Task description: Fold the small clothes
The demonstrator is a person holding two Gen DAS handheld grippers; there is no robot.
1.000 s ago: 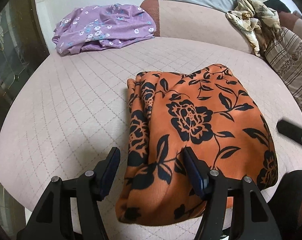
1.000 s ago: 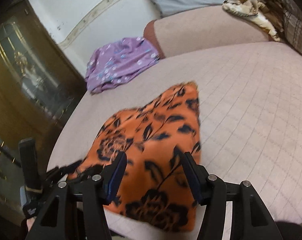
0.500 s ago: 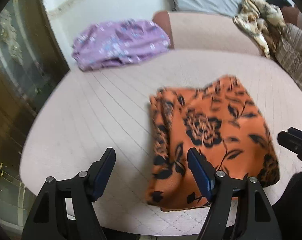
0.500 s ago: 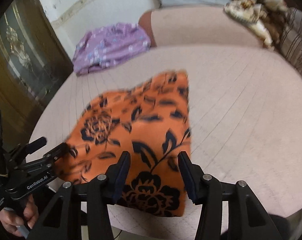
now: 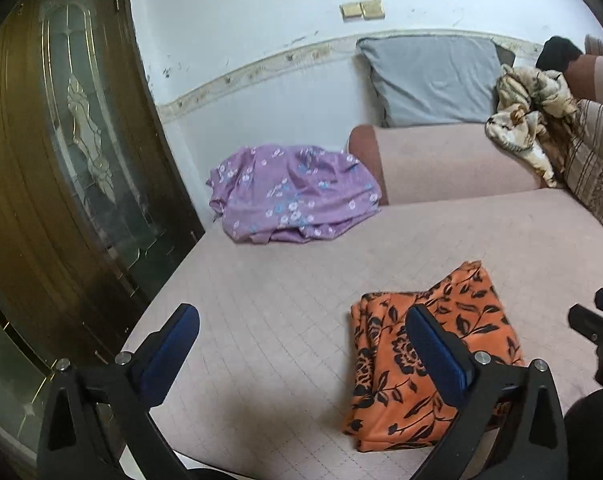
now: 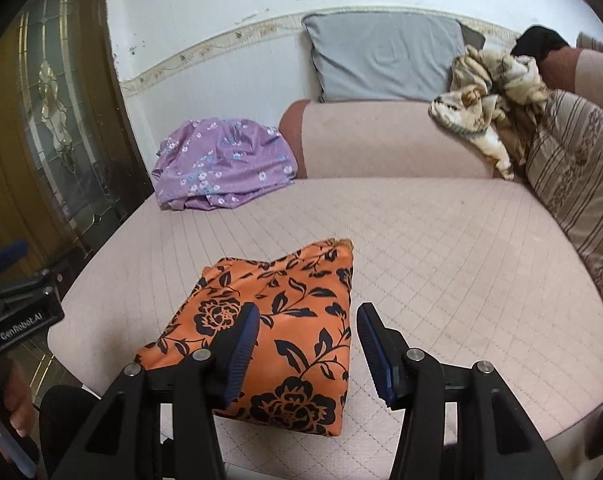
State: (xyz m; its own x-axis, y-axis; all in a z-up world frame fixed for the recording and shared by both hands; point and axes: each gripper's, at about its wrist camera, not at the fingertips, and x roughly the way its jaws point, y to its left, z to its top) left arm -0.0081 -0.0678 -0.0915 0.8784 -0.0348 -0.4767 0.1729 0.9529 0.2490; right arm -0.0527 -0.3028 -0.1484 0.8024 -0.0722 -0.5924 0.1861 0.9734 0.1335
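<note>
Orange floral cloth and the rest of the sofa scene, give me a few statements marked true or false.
1. The orange floral cloth lies folded on the sofa seat. True.
2. The right hand-held gripper is shut on the orange cloth. False: its jaws are open and hold nothing.
3. The purple floral garment lies folded flat. False: it sits crumpled at the far corner of the seat.
4. The left hand-held gripper is open and empty. True.
5. A grey pillow leans against the wall behind the sofa. True.
</note>
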